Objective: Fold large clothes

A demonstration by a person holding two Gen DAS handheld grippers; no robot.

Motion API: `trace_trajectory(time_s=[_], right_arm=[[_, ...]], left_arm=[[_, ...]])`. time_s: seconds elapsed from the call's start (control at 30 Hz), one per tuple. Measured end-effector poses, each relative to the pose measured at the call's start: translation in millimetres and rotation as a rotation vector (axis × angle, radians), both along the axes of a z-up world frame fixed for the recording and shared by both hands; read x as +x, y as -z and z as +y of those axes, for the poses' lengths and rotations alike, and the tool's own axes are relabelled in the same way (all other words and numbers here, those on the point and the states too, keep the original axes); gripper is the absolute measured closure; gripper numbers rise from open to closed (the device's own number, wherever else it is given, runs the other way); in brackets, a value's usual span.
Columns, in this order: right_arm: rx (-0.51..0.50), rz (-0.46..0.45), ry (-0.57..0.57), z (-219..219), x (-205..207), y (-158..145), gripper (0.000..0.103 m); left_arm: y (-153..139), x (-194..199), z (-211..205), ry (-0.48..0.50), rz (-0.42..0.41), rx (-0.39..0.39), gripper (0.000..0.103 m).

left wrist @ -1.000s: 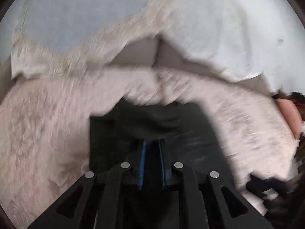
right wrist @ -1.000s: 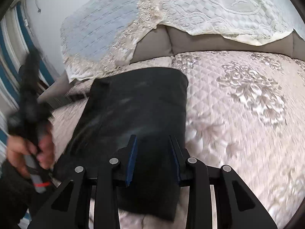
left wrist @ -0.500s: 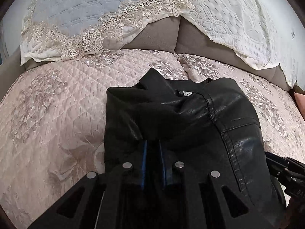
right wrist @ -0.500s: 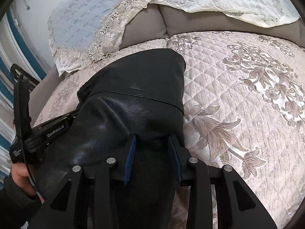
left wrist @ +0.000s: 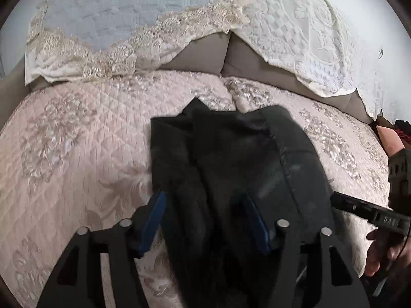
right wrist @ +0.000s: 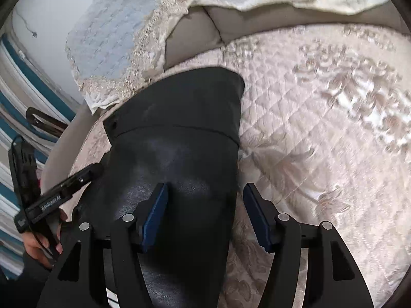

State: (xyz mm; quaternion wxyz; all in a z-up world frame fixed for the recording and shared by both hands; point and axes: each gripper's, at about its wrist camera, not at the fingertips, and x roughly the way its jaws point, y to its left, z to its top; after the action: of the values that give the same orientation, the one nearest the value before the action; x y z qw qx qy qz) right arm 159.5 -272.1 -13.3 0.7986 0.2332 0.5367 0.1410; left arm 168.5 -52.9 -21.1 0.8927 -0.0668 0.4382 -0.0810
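A black leather jacket (left wrist: 231, 159) lies folded on a pink quilted sofa seat (left wrist: 77, 154). It also shows in the right wrist view (right wrist: 179, 133), long and narrow, with one fold seam across it. My left gripper (left wrist: 205, 220) is open, its blue pads spread over the jacket's near end. My right gripper (right wrist: 205, 215) is open too, its left pad over the leather and its right pad beside the jacket's right edge. The right gripper's body (left wrist: 370, 213) shows at the right of the left wrist view. The left gripper's body (right wrist: 59, 197) shows at the left of the right wrist view.
Lace-edged covers (left wrist: 128, 25) hang over the grey sofa back (left wrist: 200, 56). Pink quilted seat stretches to the left of the jacket (left wrist: 64, 179) and to its right (right wrist: 321, 141). A blue-and-white striped surface (right wrist: 15, 102) stands at the sofa's left end.
Both grippers have opened: the left one was shut on the jacket, the right one was narrower. The jacket now lies loose on the seat.
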Motion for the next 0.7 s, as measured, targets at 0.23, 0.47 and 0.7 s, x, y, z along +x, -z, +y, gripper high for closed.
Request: trace_trajectory(time_s=[0.23,0.47,0.7], right_arm=[[0.119,0.053,0.009,-3.3,11.1,23.7,0.038],[0.168,0.076,0.021,-2.6,16.3,19.7,0.069],[0.144,0.028,-0.021,7.6,12.7,-10.5,0.083]], left_arm=[[37.2,8.0,20.7,-0.026,0.092,-0.167,0.017],[22.8,6.6,-0.7,0.032,0.073,-0.085,0.054],[-5.0,-0.7,-1.1,0.045,0.024,-0.029,0.081]])
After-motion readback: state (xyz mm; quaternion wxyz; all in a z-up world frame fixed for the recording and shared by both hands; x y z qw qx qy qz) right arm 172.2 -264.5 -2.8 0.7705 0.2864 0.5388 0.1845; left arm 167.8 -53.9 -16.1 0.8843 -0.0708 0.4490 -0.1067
